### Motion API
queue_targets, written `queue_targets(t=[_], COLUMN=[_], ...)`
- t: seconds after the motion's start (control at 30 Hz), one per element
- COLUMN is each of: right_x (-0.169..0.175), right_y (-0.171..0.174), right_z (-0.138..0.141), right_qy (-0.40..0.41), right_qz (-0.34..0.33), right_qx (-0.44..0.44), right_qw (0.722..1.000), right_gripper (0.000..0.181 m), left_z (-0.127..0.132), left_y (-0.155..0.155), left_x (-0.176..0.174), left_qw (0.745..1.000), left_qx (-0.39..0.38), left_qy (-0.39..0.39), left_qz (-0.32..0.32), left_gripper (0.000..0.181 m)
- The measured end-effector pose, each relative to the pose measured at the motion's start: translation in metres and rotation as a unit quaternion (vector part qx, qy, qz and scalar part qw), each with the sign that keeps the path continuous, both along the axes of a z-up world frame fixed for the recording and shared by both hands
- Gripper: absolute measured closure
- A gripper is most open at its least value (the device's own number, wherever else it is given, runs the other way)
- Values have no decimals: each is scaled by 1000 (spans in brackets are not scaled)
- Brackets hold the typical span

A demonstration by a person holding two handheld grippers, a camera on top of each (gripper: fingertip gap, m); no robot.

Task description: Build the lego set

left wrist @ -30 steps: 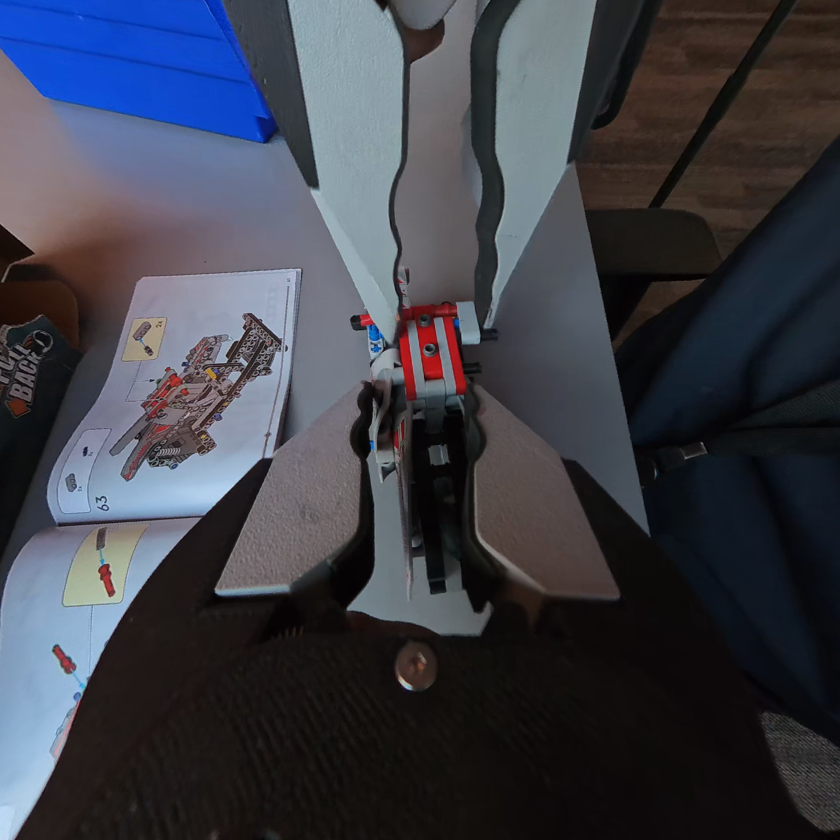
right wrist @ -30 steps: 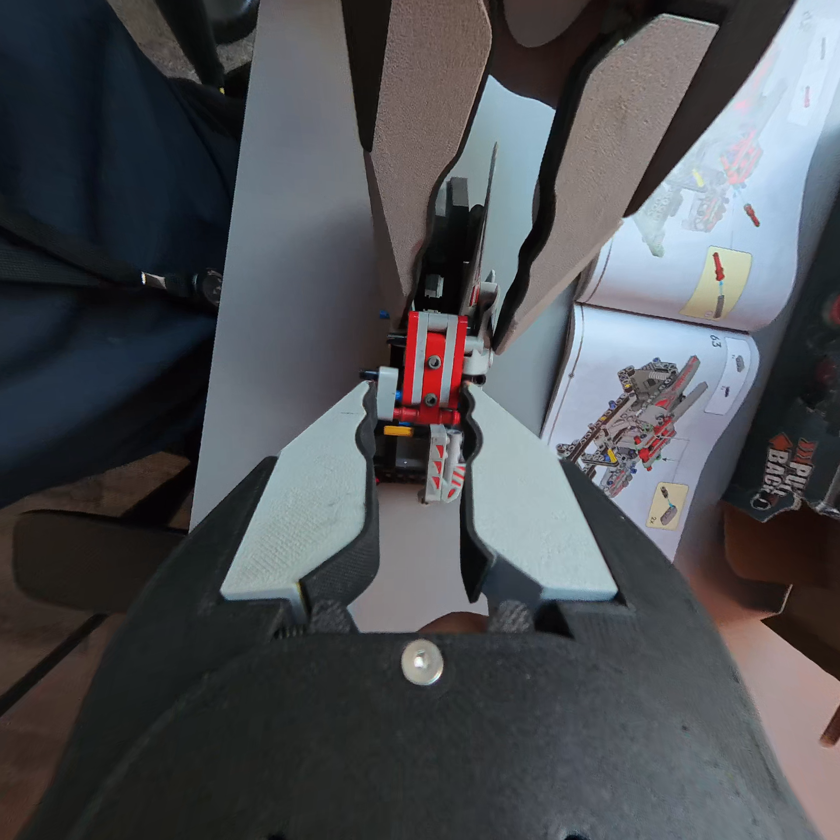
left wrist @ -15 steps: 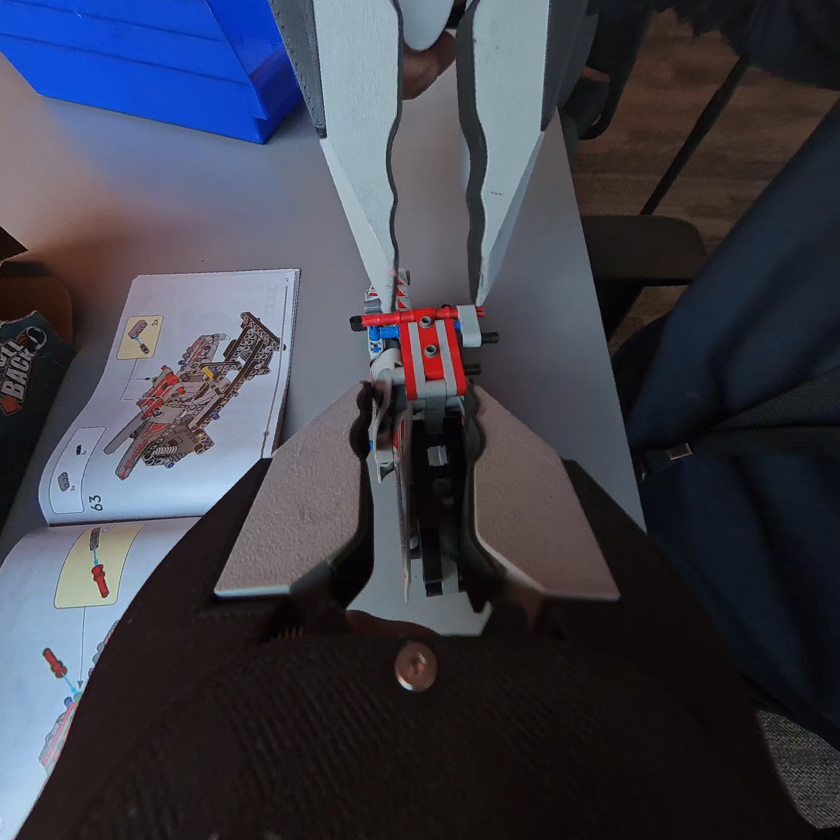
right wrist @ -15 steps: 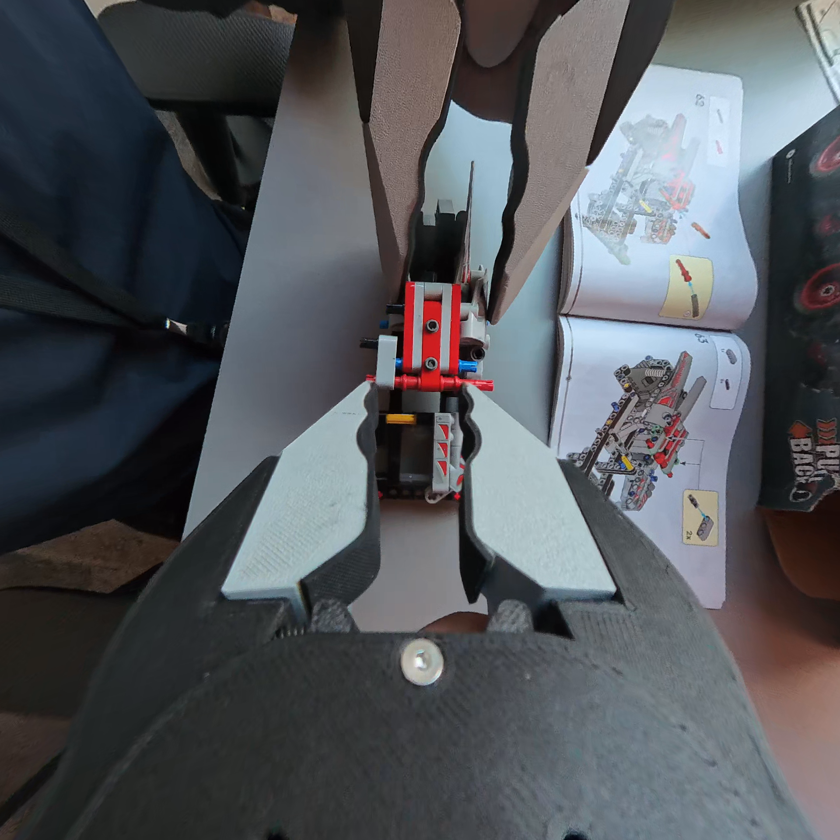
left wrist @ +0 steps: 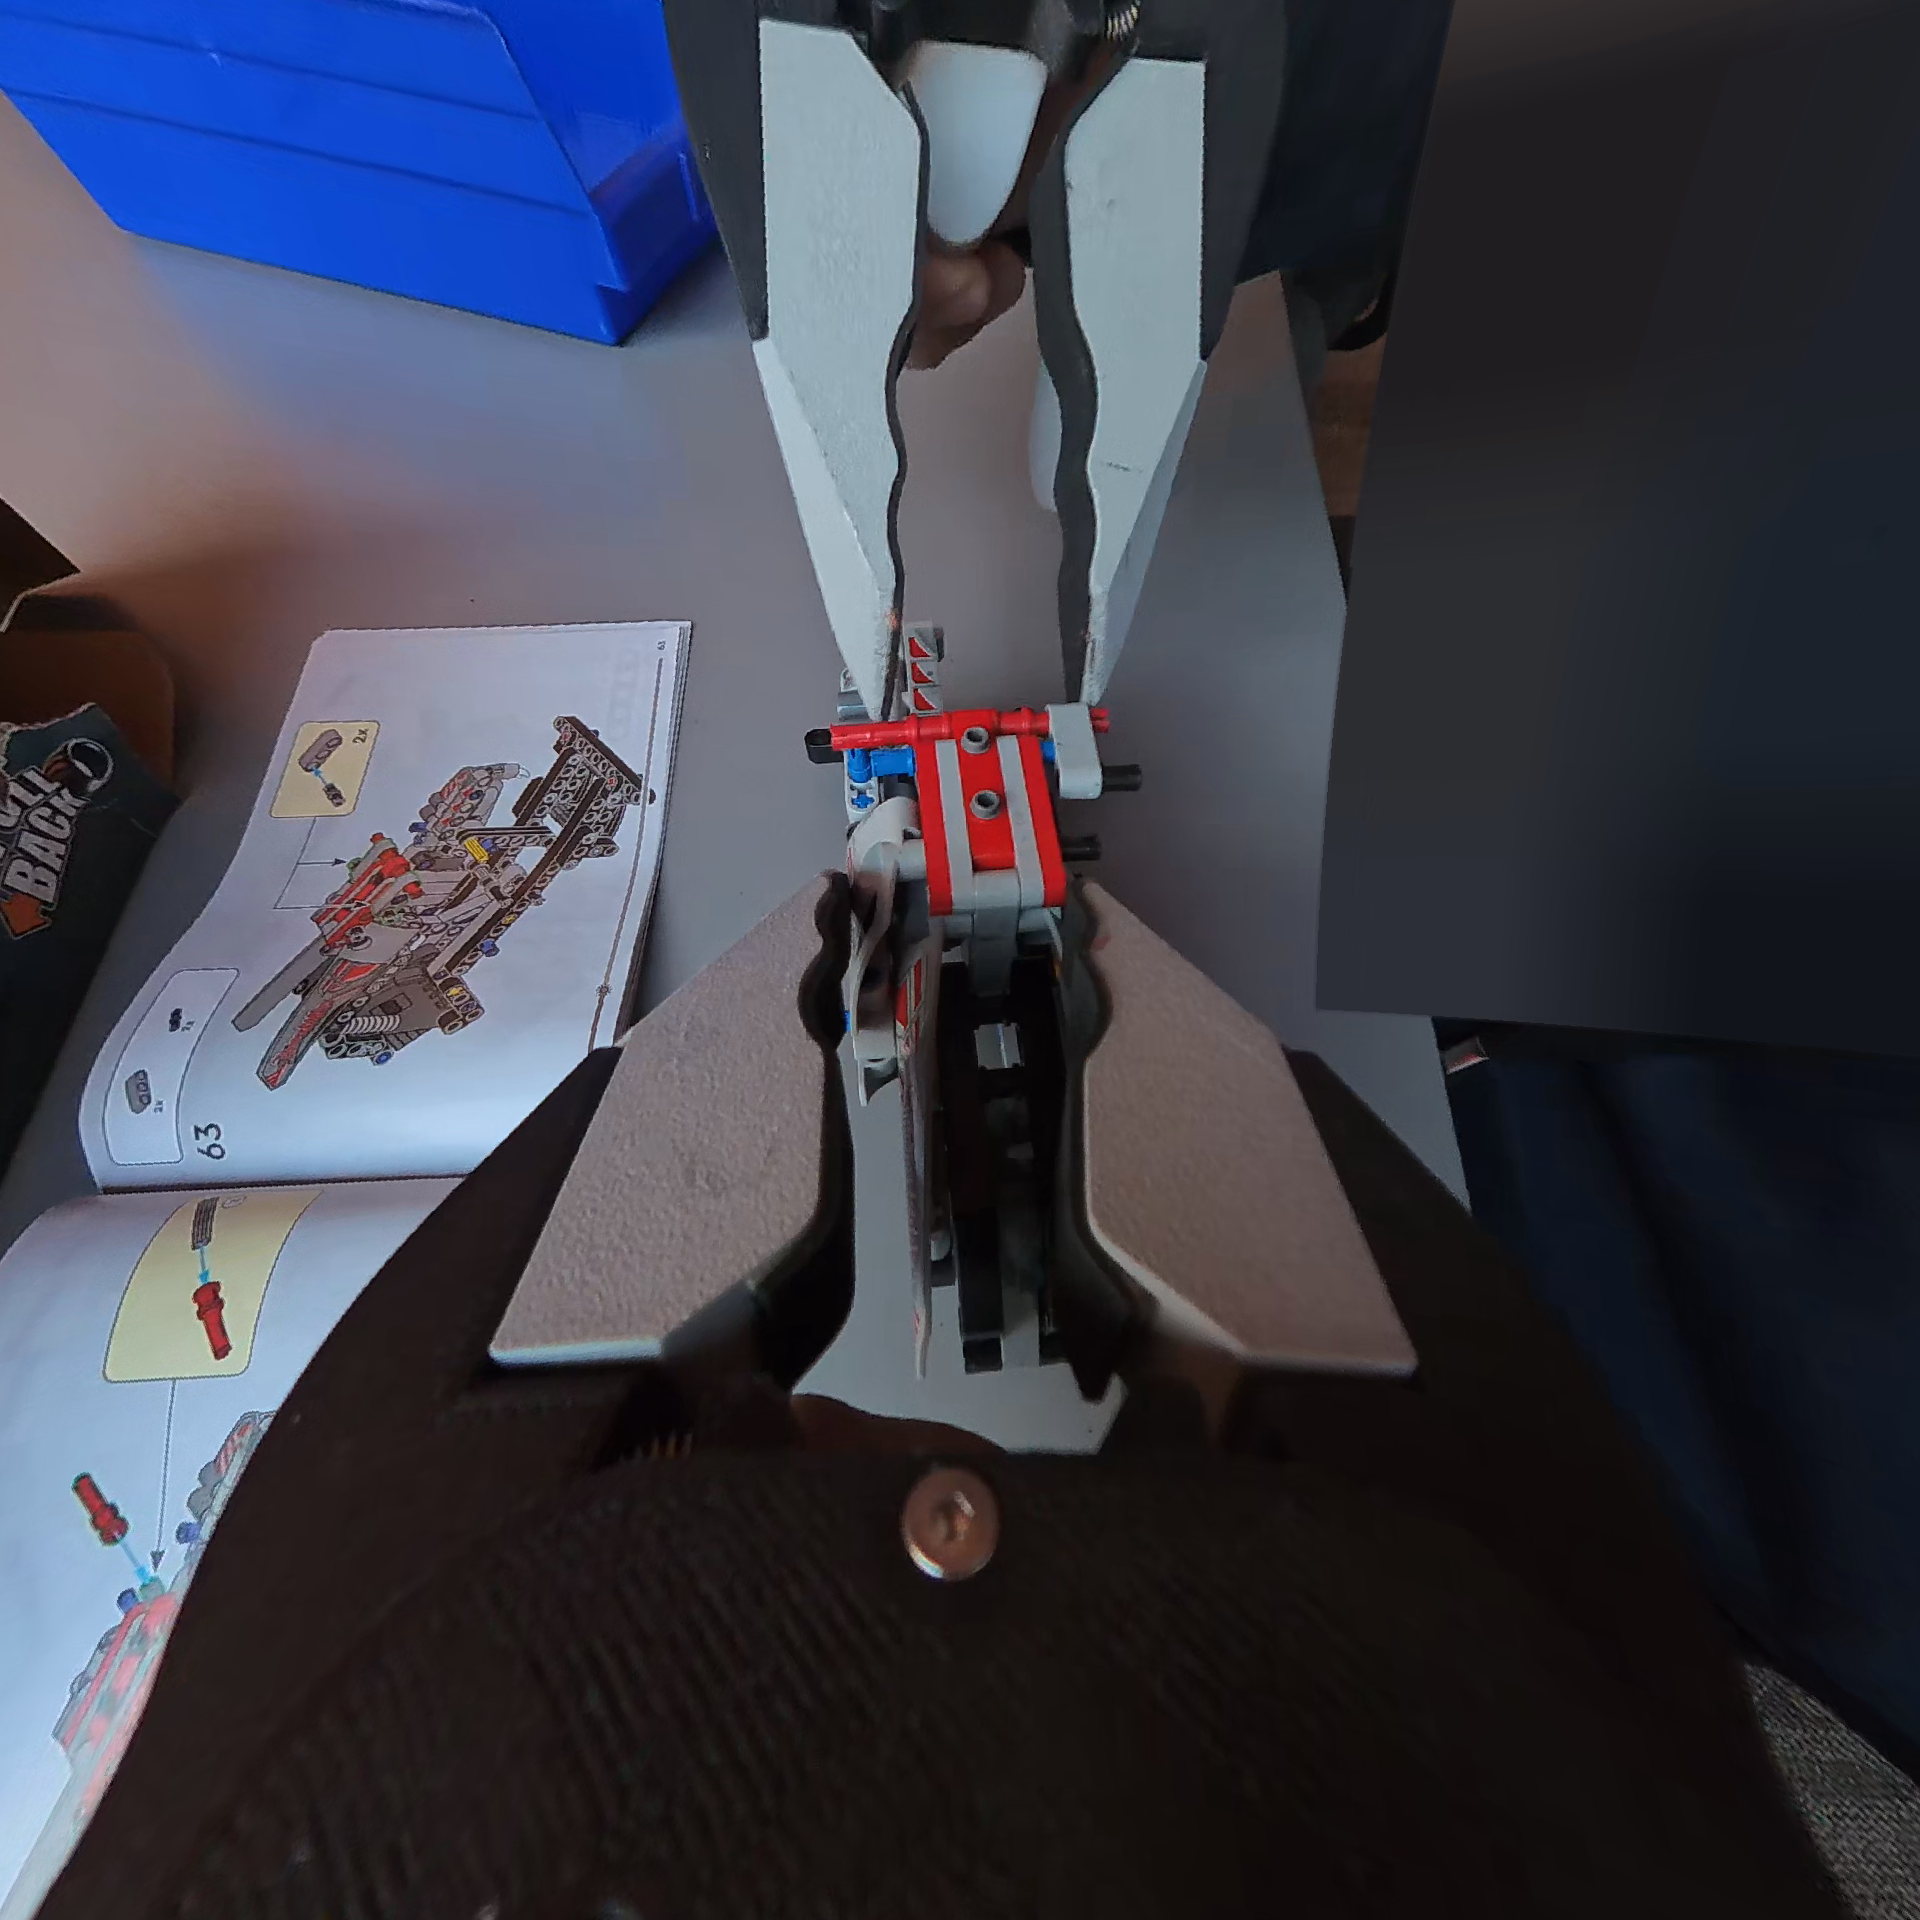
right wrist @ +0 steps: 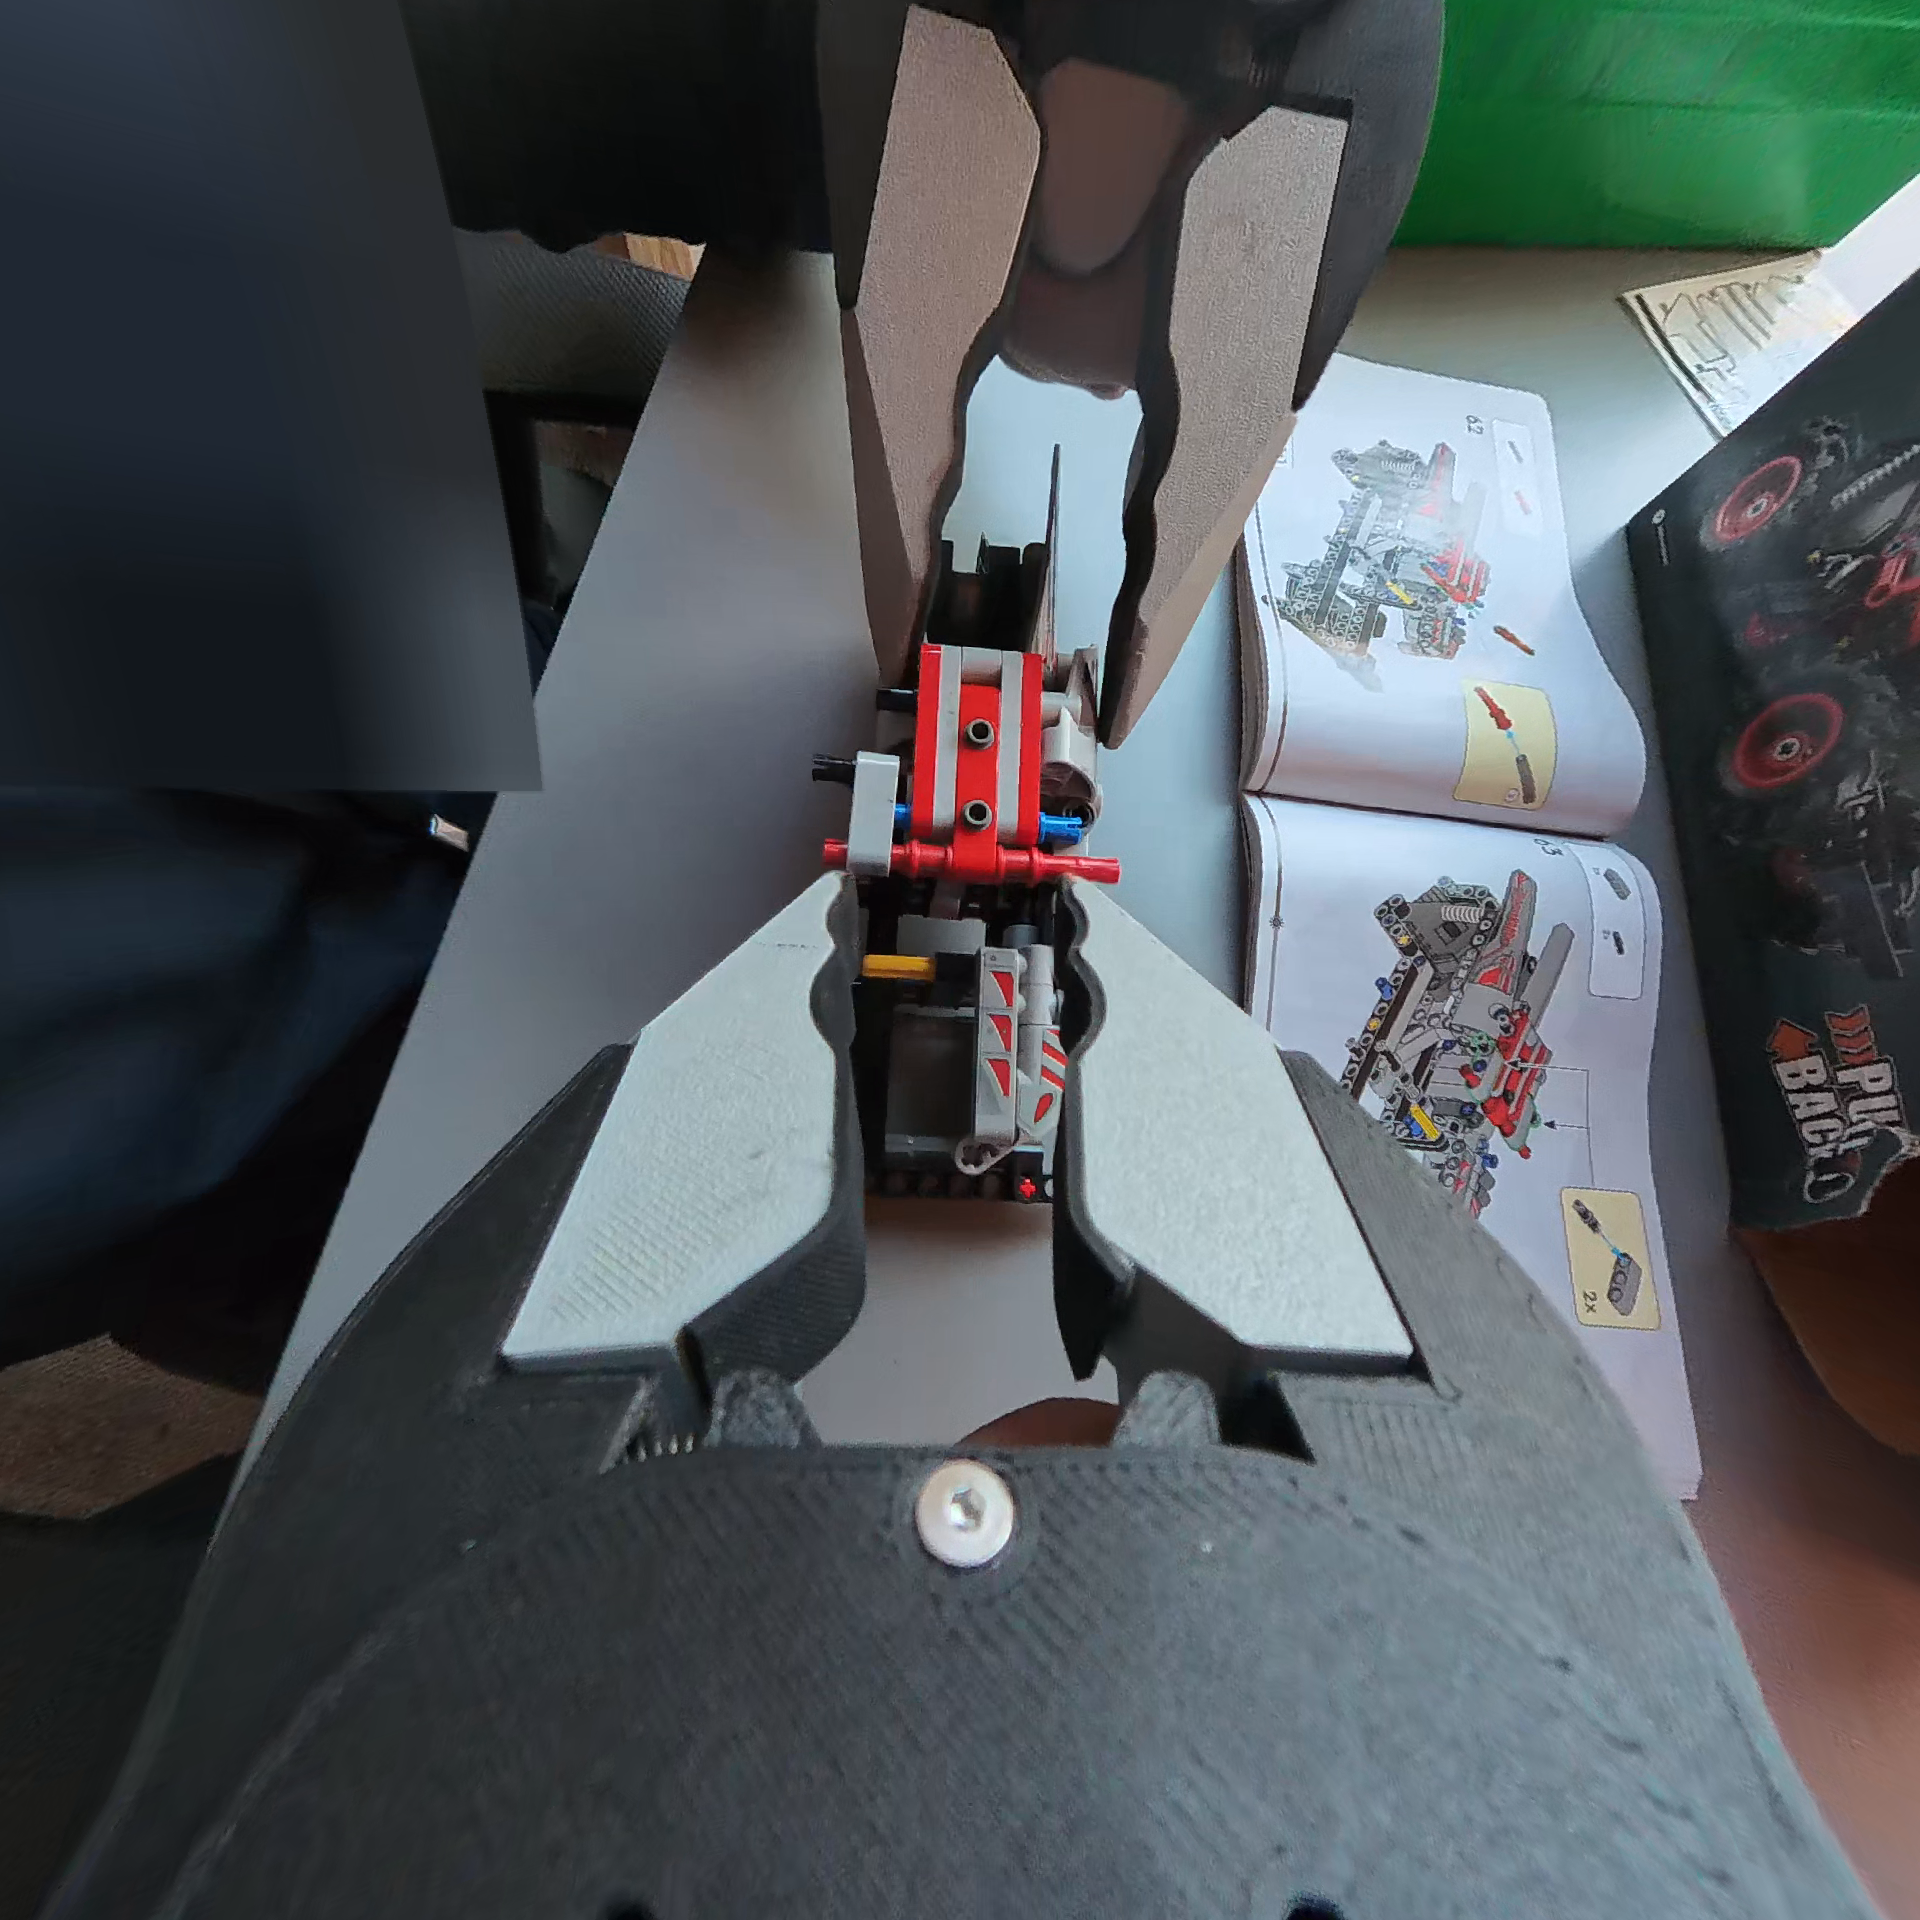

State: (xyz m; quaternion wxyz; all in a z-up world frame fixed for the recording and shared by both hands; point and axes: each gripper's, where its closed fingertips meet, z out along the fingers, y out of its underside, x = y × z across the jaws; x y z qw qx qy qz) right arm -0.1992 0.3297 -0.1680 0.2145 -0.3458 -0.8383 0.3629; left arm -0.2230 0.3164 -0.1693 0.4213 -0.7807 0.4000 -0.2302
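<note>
A part-built lego model (left wrist: 987, 810), with a red and grey block, a red cross axle and black and grey beams, is held above the grey table (left wrist: 468, 468) between both grippers. My left gripper (left wrist: 956, 914) is shut on its black and grey rear part. My right gripper (left wrist: 982, 696) comes in from the opposite side. In the right wrist view my right gripper (right wrist: 958, 899) has its tips just behind the red axle (right wrist: 971, 862) and its pads against the model (right wrist: 966, 758), whose striped grey panels sit between its fingers. The left gripper (right wrist: 1003, 675) holds the far end.
An open instruction booklet (left wrist: 416, 883) lies on the table beside the model and also shows in the right wrist view (right wrist: 1455, 987). A blue bin (left wrist: 364, 135) stands at the back. A black set box (right wrist: 1818, 727) lies past the booklet. The table edge and a person's dark clothing (left wrist: 1662, 1299) are close by. My two grippers' fingertips are within a few centimetres of each other.
The right gripper has drawn back along the model, so the red block and the whole red axle now lie beyond its tips. The left gripper keeps its hold.
</note>
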Motion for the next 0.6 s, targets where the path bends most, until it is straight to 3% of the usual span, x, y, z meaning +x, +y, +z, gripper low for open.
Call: queue_targets(t=[0.13, 0.23, 0.6], right_x=[-1, -2, 1], right_y=[0, 2, -8], right_z=[-5, -7, -5], right_qy=[9, 4, 25], right_qz=[4, -5, -26], right_qx=[-7, -21, -60], right_qw=[1000, 1000, 998], right_gripper=[157, 142, 143], left_z=[0, 0, 0], left_y=[0, 1, 0], left_x=[1, 1, 1], left_qw=[1000, 1000, 1000], left_qx=[1, 3, 6], left_qy=[-3, 0, -1], left_qz=[1, 3, 0], left_gripper=[144, 144, 144])
